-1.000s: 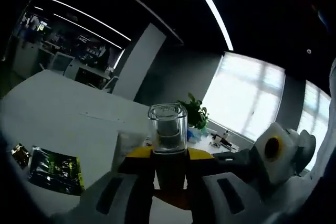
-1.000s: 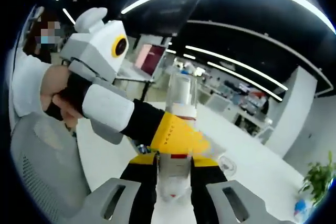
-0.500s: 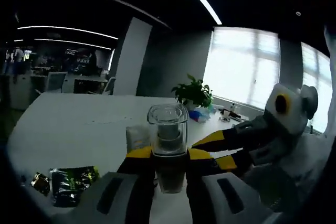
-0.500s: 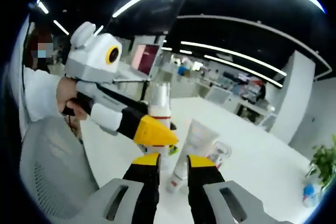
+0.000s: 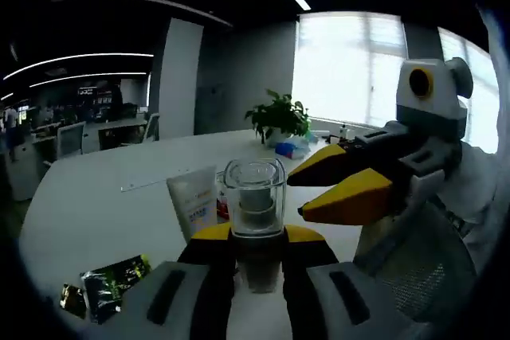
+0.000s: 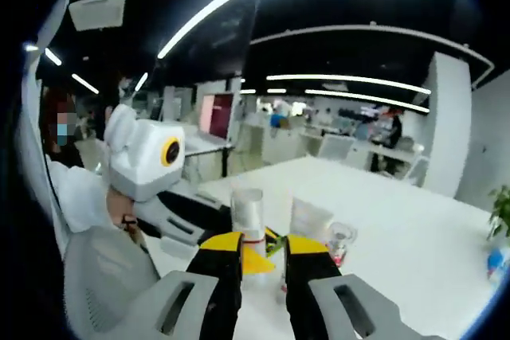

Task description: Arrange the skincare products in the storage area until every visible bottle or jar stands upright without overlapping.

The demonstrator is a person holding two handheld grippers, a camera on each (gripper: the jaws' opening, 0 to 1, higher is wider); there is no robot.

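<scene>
The left claw (image 5: 255, 248) grips a clear-capped bottle (image 5: 255, 197) upright above the white worktop (image 5: 96, 205), a white tube (image 5: 194, 201) standing just behind, while the right claw (image 6: 258, 254), jaws parted, hovers empty near it.

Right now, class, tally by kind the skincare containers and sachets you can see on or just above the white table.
Clear-capped bottle, held in the left jaws: 1
White squeeze tube: 1
Small clear jar: 1
Dark foil sachets: 2
Total: 5
</scene>
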